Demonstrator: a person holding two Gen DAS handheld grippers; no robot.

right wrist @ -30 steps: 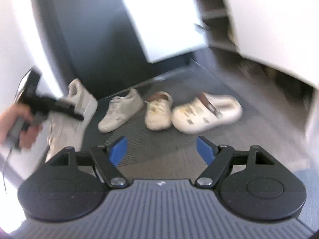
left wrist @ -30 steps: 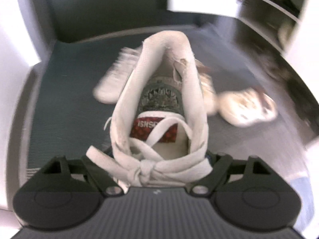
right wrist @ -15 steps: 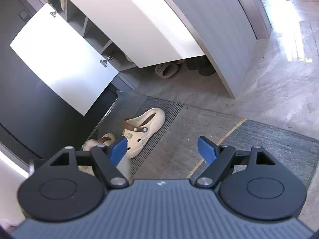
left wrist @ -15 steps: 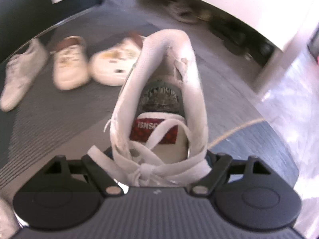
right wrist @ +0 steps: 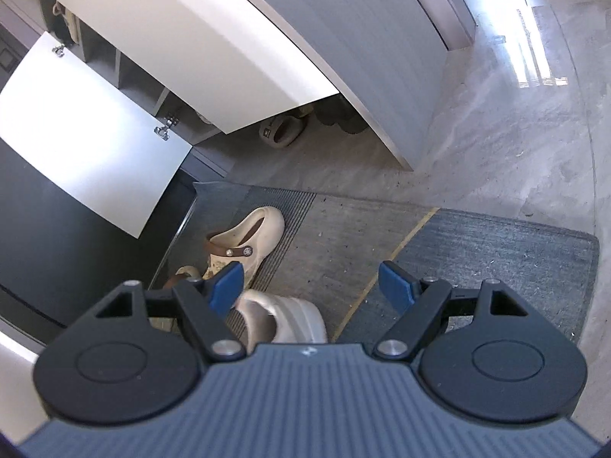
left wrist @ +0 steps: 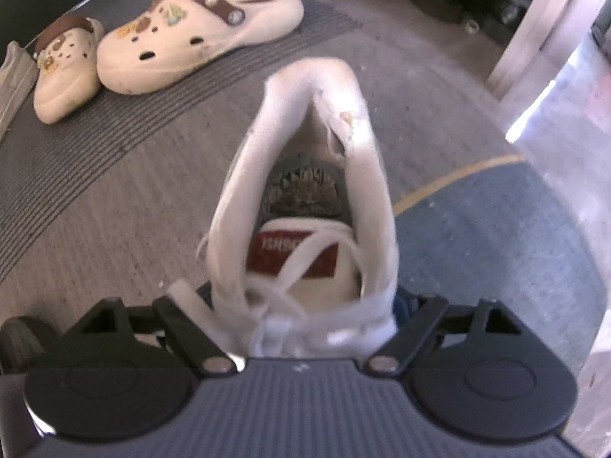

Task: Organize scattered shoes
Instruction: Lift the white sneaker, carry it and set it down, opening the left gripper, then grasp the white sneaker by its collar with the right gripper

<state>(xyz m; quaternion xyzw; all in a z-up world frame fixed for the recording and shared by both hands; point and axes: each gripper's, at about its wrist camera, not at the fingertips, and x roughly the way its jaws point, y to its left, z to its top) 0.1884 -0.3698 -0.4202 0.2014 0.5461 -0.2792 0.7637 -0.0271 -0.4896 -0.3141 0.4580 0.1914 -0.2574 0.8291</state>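
While the left jaws (left wrist: pixel 301 305) straddle the laced end of the white sneaker (left wrist: pixel 305 191), they have just been opening: a sliver of blue pad now shows at the shoe's four o'clock side, so I judge the clamp released, with the sneaker between the fingers but no longer squeezed. Its heel points to twelve o'clock, over the bare grey floor mat (left wrist: pixel 114 198). The right jaws (right wrist: pixel 311 286) stand spread and empty; in their view the sneaker's heel sits at six o'clock, just under the left blue pad.

Further out in the left wrist view, the large cream clog (left wrist: pixel 198 30) lies at eleven o'clock with the small clog (left wrist: pixel 65 68) touching it at ten, both on the ribbed strip. A blue-grey mat (left wrist: pixel 496 248) spreads at three o'clock.

The step in hand looks like setting the sneaker down beside the row of clogs. The next move calls for lifting the left jaws clear without snagging the laces, then fetching its mate.

Compared with half a second ago, the clogs loom larger and sharper, the floor is nearer, and the sneaker sits slightly looser between the fingers. The right wrist view now shows the sneaker, absent before.
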